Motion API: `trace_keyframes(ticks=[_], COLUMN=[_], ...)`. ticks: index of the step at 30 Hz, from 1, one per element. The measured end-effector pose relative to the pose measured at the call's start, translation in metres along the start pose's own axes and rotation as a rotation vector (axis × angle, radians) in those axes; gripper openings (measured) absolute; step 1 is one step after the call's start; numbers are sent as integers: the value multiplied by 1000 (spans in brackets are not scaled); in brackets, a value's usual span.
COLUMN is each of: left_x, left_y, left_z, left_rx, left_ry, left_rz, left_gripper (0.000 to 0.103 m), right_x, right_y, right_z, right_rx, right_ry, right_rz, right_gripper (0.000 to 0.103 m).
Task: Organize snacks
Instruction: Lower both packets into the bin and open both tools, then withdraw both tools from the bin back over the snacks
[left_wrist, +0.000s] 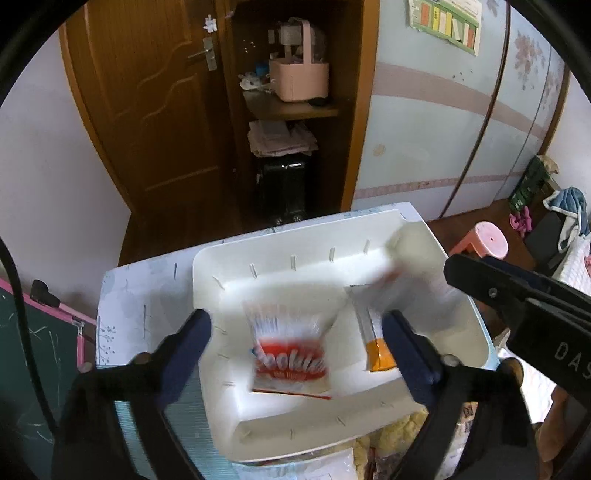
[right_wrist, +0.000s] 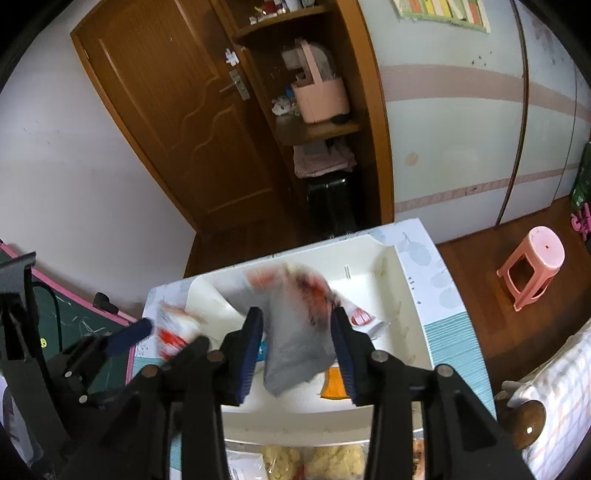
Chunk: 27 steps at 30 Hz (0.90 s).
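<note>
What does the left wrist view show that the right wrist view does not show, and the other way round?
Only the left wrist view shows the red-and-white snack packet face-on between the open left gripper, not pressed by the pads. Only the right wrist view shows a grey, blurred packet between the right gripper fingers; the pads do not clearly press it. Both views share the white bin, an orange packet, the pink stool and the wooden door.

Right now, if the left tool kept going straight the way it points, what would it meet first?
Most likely the red and white snack packet, blurred between the open left tool fingers, over the white tray. Depth is unclear; if the packet falls clear, the tray floor comes next.
</note>
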<state>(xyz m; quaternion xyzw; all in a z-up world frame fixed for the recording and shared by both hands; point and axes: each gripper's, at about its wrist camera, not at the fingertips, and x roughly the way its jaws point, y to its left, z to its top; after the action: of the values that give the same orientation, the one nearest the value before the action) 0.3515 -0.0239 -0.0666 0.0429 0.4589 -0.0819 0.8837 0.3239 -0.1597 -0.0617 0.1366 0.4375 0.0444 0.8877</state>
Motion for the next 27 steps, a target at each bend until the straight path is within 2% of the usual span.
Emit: trace_keyframes(ticks=[2, 4, 13, 27], left_x=[5, 7, 1, -43], left_y=[1, 2, 1, -11], left_z=[-2, -6, -16, -35], left_rx=[0, -3, 9, 34], left_ry=[12, 24, 30, 18], left_rz=[3, 8, 9, 10], left_gripper=[94, 94, 94, 94], right_x=[4, 5, 1, -42], right_y=[-4, -7, -11, -2], right_z=[-2, -4, -16, -41], right_rx=[16, 20, -10, -67], right_ry=[6, 12, 40, 24], right_rz=[-2, -2, -11, -15], right_gripper=[53, 54, 54, 55])
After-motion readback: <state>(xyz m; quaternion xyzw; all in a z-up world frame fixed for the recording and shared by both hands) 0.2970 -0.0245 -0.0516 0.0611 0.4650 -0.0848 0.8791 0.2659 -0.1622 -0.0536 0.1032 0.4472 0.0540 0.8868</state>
